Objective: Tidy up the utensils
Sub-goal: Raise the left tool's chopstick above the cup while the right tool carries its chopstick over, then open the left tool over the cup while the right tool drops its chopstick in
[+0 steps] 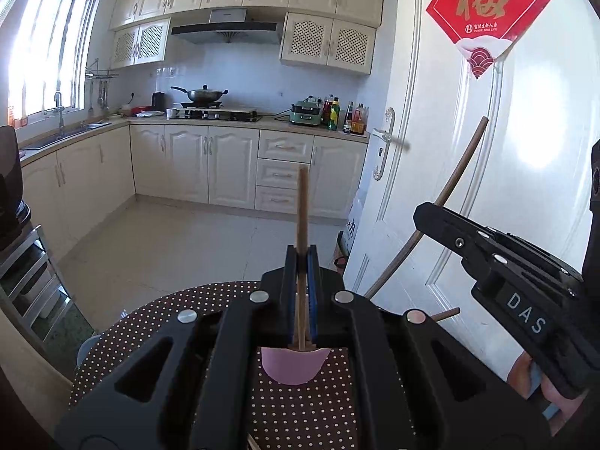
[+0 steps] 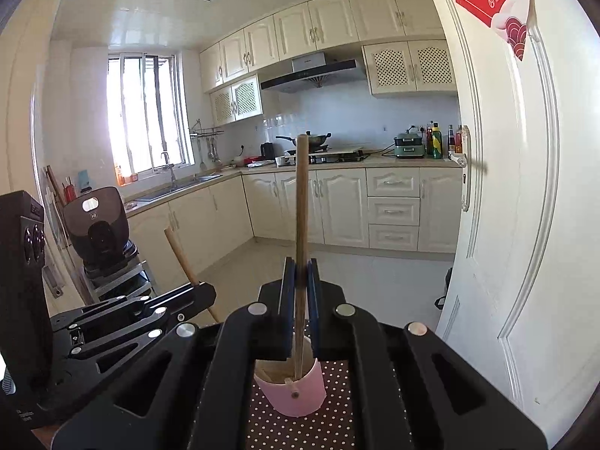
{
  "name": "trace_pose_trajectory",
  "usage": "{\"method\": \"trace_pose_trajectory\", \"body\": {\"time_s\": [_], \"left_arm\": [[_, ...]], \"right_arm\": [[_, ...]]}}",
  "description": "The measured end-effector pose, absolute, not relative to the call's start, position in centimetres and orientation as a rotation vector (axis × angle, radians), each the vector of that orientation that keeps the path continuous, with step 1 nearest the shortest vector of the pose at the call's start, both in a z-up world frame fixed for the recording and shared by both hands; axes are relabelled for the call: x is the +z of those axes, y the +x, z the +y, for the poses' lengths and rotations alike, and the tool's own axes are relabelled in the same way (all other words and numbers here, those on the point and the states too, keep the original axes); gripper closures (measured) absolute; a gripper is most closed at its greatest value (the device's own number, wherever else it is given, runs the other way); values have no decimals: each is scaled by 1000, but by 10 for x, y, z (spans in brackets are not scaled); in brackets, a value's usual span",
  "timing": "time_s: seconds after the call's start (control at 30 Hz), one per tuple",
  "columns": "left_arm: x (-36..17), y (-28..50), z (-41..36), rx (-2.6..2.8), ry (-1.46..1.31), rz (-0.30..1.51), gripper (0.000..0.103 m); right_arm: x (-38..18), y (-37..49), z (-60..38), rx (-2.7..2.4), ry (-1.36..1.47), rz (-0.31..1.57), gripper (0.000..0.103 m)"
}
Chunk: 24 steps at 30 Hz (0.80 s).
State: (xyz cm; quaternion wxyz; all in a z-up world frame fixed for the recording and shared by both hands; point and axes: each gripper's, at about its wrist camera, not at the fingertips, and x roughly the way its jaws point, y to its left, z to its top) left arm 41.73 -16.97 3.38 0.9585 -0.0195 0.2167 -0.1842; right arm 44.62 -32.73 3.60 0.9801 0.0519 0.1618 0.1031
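My left gripper [image 1: 302, 258] is shut on a wooden chopstick [image 1: 302, 202] that stands upright; its lower end reaches a pink cup [image 1: 294, 365] below the jaws. My right gripper [image 2: 300, 266] is shut on another wooden chopstick [image 2: 301, 195], whose lower end stands inside the pink cup [image 2: 290, 390]. The right gripper also shows in the left wrist view [image 1: 423, 213] at the right, with its chopstick [image 1: 461, 165] leaning across the door. The left gripper shows in the right wrist view [image 2: 204, 290] at the lower left, with its chopstick [image 2: 180, 253] slanting up.
The cup stands on a round table with a brown dotted cloth [image 1: 157, 311]. A white door [image 1: 487, 150] with a red decoration is close on the right. A metal rack [image 2: 112, 277] with a dark appliance stands at the left. Kitchen counters [image 2: 262, 167] line the far walls.
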Motion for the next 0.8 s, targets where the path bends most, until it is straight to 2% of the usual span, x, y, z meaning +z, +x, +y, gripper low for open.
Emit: {"method": "trace_pose_trajectory", "body": {"time_s": [0.33, 0.63, 0.7, 0.73, 0.77, 0.8], "left_arm": [[27, 422, -166, -357, -55, 521, 97], [27, 414, -166, -334, -16, 524, 96], [27, 412, -166, -336, -9, 525, 88], [28, 411, -165, -333, -10, 522, 73], [29, 409, -165, -329, -14, 517, 55], [31, 407, -163, -327, -21, 503, 51]], "right_arm": [[31, 450, -322, 213, 100, 382, 98], [27, 455, -322, 207, 102, 415, 98], [27, 455, -321, 207, 99, 420, 98], [27, 456, -320, 210, 96, 426, 98], [26, 456, -318, 210, 90, 435, 98], [26, 457, -317, 209, 86, 438, 98]]}}
